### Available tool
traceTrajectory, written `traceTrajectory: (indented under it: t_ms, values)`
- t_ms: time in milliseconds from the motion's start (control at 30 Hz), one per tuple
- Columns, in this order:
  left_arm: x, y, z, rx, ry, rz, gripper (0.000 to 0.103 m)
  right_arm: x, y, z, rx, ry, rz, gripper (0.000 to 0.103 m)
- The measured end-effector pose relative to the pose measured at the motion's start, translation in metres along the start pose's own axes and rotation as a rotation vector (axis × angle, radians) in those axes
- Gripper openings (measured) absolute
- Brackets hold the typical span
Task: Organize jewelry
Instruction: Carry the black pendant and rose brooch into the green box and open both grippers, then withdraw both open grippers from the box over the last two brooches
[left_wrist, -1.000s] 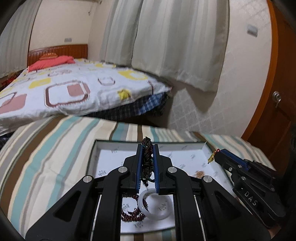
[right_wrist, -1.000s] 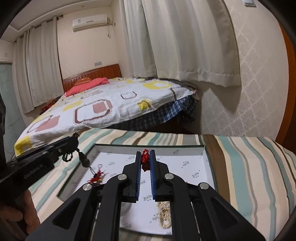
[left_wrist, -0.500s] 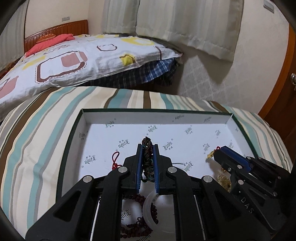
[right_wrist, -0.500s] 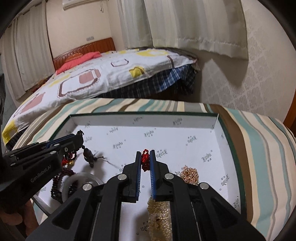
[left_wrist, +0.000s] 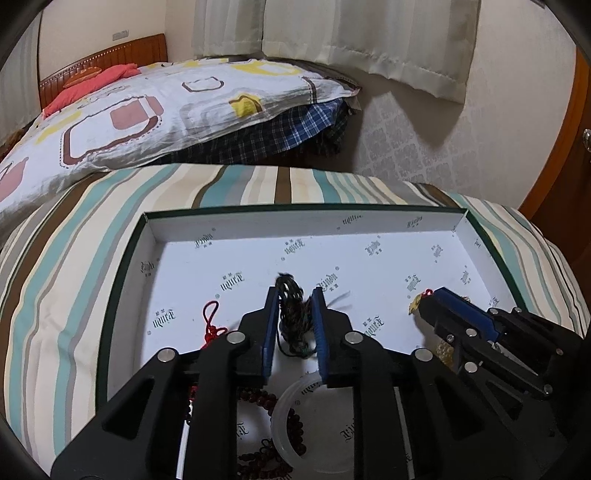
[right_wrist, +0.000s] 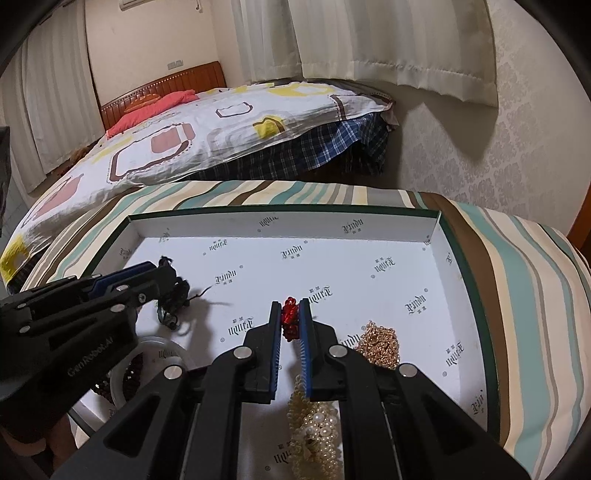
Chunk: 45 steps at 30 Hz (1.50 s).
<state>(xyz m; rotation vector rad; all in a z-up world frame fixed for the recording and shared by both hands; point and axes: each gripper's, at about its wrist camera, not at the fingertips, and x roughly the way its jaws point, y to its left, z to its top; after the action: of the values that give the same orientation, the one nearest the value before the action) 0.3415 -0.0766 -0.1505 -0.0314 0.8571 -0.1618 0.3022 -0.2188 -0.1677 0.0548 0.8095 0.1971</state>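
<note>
A white-lined box tray (left_wrist: 369, 221) (right_wrist: 280, 221) lies on a striped cloth. My left gripper (left_wrist: 294, 295) (right_wrist: 162, 273) has its jaws parted around a dark braided bracelet (left_wrist: 293, 317) (right_wrist: 173, 295), low over the tray floor. My right gripper (right_wrist: 290, 308) (left_wrist: 424, 301) is shut on a red beaded piece (right_wrist: 290, 317), just above the tray's middle. In the tray lie a white bangle (left_wrist: 314, 424), dark red beads (left_wrist: 258, 398), a red knotted cord (left_wrist: 212, 325), a gold chain pile (right_wrist: 380, 343) and a pearl string (right_wrist: 314, 424).
The tray sits on a striped cushion or table top (left_wrist: 74, 258). A bed with a patterned quilt (left_wrist: 147, 110) stands behind. Curtains (right_wrist: 369, 44) and a patterned wall (right_wrist: 480, 166) are at the back right; a wooden door (left_wrist: 569, 147) is at the far right.
Both grippers have come down and forward into the tray. The left jaws have widened around the dark bracelet, which has sagged lower. The right gripper still holds the red piece.
</note>
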Motion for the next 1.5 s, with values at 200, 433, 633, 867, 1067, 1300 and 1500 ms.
traceTrajectory:
  t_ms: [200,433,633,867,1067,1300,1500]
  values:
    - [0.004,0.003,-0.004,-0.007,0.014,0.001,0.038,0.001,-0.001,-0.001,0.007,0.002,0.003,0.02]
    - [-0.001,0.003,-0.005,-0.009,-0.008,-0.005,0.053,-0.003,-0.003,-0.001,0.014,-0.017,0.006,0.027]
    - [-0.017,0.008,-0.005,-0.034,-0.04,-0.016,0.06,-0.02,-0.004,0.002,0.019,-0.054,0.013,0.029]
    - [-0.057,0.011,-0.011,-0.055,-0.122,-0.021,0.06,-0.058,-0.007,0.001,0.038,-0.122,0.024,0.029]
    - [-0.091,0.015,-0.027,-0.087,-0.164,-0.026,0.06,-0.091,-0.006,-0.012,0.028,-0.162,-0.005,0.029]
    - [-0.111,0.016,-0.059,-0.102,-0.139,-0.026,0.06,-0.109,-0.012,-0.041,0.04,-0.14,-0.037,0.03]
    - [-0.122,0.012,-0.093,-0.113,-0.118,-0.019,0.06,-0.117,-0.02,-0.072,0.072,-0.104,-0.055,0.03]
